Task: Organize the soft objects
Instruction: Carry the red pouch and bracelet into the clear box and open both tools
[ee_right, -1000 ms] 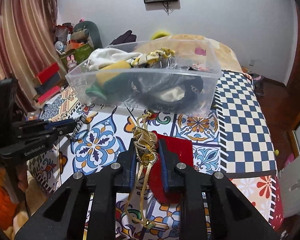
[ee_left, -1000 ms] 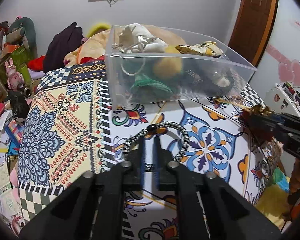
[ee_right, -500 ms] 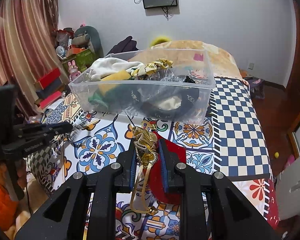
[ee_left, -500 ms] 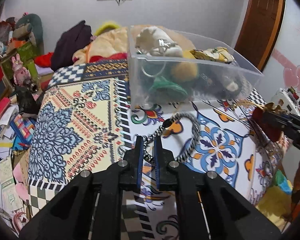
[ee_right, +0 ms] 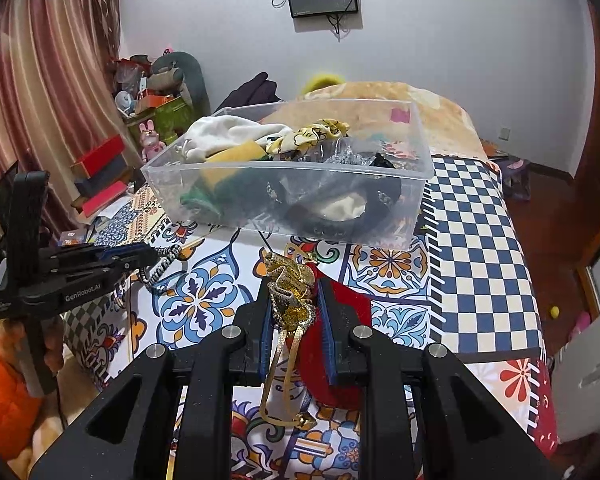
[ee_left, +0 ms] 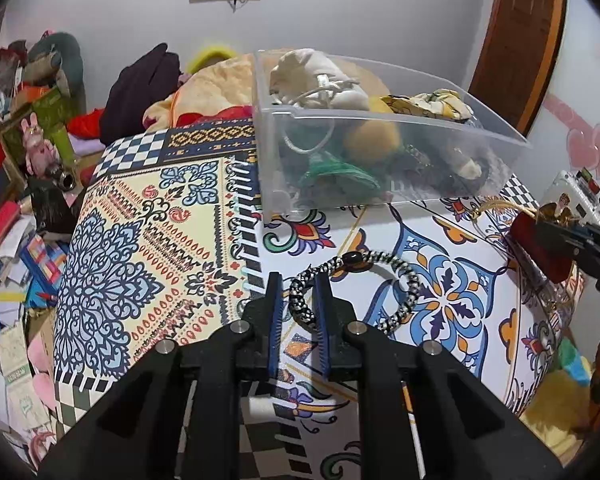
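My left gripper (ee_left: 298,286) is shut on a black-and-white braided hair band (ee_left: 400,276) and holds it above the patterned bed cover. My right gripper (ee_right: 294,290) is shut on the gathered gold top of a red drawstring pouch (ee_right: 342,334), whose gold cord (ee_right: 286,376) hangs down. A clear plastic bin (ee_left: 504,132) holding several soft items stands beyond both grippers; it also shows in the right wrist view (ee_right: 416,204). The right gripper with the pouch shows at the right edge of the left wrist view (ee_left: 540,236). The left gripper shows at the left of the right wrist view (ee_right: 148,254).
The patterned bed cover (ee_left: 140,240) spans the bed. A heap of blankets and dark clothing (ee_left: 148,84) lies behind the bin. Books, boxes and toys (ee_left: 16,184) crowd the floor left of the bed. A wooden door (ee_left: 520,32) stands at the far right.
Both grippers have lifted and drawn back a little from the bin, each still holding its item. The hair band has come up off the cover with the left gripper.
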Motion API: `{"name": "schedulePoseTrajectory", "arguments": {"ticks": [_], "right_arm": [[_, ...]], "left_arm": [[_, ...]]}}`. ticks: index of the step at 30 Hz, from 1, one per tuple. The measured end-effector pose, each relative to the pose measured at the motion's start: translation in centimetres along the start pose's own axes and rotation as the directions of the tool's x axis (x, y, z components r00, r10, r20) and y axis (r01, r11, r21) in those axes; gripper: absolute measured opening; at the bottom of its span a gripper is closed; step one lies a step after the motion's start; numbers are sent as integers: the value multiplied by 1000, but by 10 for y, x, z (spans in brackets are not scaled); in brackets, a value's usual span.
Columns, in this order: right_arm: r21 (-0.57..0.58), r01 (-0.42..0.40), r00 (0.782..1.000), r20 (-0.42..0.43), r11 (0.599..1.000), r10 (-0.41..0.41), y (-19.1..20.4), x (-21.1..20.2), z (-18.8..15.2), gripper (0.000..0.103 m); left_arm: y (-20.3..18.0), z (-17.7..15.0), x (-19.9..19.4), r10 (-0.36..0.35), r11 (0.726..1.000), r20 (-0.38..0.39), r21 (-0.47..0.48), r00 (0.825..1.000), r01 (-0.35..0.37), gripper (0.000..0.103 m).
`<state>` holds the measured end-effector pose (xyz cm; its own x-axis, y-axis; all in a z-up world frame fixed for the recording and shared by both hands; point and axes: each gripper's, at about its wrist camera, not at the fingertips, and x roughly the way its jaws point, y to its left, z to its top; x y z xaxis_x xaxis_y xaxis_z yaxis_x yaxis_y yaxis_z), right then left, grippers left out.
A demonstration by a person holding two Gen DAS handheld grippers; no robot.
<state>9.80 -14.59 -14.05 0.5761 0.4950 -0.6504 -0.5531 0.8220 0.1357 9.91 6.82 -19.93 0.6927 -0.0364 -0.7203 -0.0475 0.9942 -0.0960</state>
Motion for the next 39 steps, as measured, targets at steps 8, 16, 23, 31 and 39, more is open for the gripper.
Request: {"name": "schedulePoseTrajectory", "arguments": {"ticks": [8, 16, 23, 31, 39], "right_arm": [[-12, 13, 999, 41, 1000, -13, -1, -9, 10, 18], [-43, 20, 987, 158, 999, -13, 6, -28, 42, 18], [-54, 41, 967, 255, 998, -26, 9, -34, 75, 18], [-39, 79, 961, 267, 996, -66, 5, -10, 95, 19], [-9, 127, 980, 152, 992, -125, -10, 30, 82, 21]], "left_arm": [[-11, 8, -19, -32, 999, 64, -2, 997, 33, 7], [-27, 42, -57, -64, 998, 200, 35, 978, 58, 7], [-35, 77, -68, -66, 997, 284, 53, 957, 53, 7], [-51, 103, -40, -35, 997, 284, 70, 958, 16, 7], [-67, 103, -2, 1, 994, 224, 109, 975, -26, 7]]}}
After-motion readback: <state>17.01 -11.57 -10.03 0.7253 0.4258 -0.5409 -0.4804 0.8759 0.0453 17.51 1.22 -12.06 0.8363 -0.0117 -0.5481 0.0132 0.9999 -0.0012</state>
